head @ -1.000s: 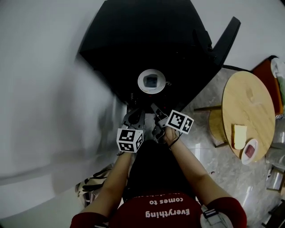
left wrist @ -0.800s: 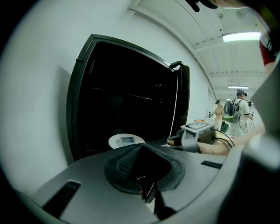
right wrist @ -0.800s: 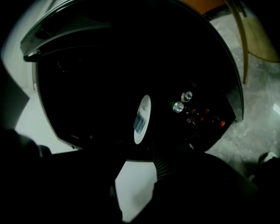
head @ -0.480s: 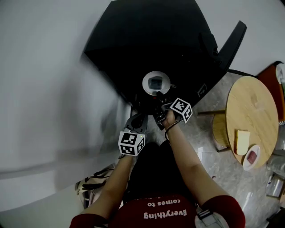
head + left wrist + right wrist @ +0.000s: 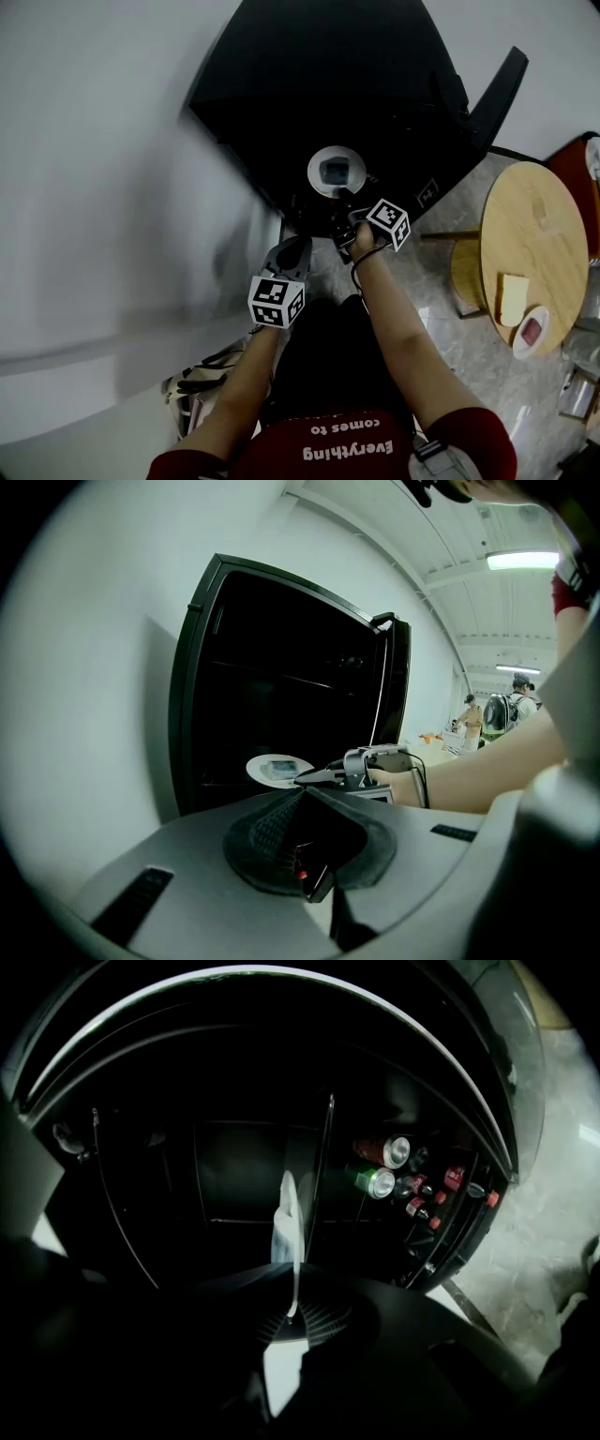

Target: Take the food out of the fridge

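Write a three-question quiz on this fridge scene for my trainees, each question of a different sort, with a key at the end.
1. True or false: the door of the fridge is shut.
2. Which gripper grips the plate? A. left gripper B. right gripper C. neither
3. Fill in the blank: on the floor beside the fridge stands a round wooden ____.

Key:
1. False: the door stands open.
2. B. Its jaws have just been closing, with the plate's rim between them; the left gripper is shut on nothing.
3. table
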Demonstrator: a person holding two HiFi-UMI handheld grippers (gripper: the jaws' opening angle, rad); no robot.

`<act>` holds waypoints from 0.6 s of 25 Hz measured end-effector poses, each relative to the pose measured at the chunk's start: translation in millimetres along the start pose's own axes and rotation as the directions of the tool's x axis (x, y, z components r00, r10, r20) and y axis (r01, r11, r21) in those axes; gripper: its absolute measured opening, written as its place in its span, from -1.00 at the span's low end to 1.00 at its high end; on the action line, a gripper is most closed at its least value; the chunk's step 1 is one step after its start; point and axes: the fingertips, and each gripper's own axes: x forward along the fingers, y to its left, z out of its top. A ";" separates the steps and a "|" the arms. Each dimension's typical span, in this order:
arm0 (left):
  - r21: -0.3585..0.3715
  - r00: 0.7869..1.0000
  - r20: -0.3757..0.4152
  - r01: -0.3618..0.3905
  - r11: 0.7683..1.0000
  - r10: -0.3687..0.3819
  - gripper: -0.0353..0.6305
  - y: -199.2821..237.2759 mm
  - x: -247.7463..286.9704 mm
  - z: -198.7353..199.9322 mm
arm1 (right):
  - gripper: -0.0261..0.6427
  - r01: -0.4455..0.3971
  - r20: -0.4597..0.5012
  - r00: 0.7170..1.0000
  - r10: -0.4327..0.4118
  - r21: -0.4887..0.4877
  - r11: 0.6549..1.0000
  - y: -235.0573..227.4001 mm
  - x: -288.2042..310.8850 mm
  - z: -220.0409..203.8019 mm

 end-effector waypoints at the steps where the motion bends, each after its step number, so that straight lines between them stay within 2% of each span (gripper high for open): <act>1: 0.000 1.000 0.004 0.001 1.000 -0.001 -0.89 0.8 -0.3 1.6 | -0.86 -0.003 0.001 1.000 0.003 -0.004 1.000 0.8 -0.9 0.7; 6: -0.022 1.000 0.011 -0.007 1.000 0.007 -0.89 5.4 -6.1 11.3 | -0.86 -0.002 -0.025 1.000 0.001 -0.005 1.000 8.8 -14.8 -7.6; 15: -0.056 1.000 -0.015 0.017 0.998 -0.018 -0.89 -3.2 -31.1 57.1 | -0.86 -0.043 -0.092 0.994 0.052 0.088 0.995 53.3 -66.0 -42.0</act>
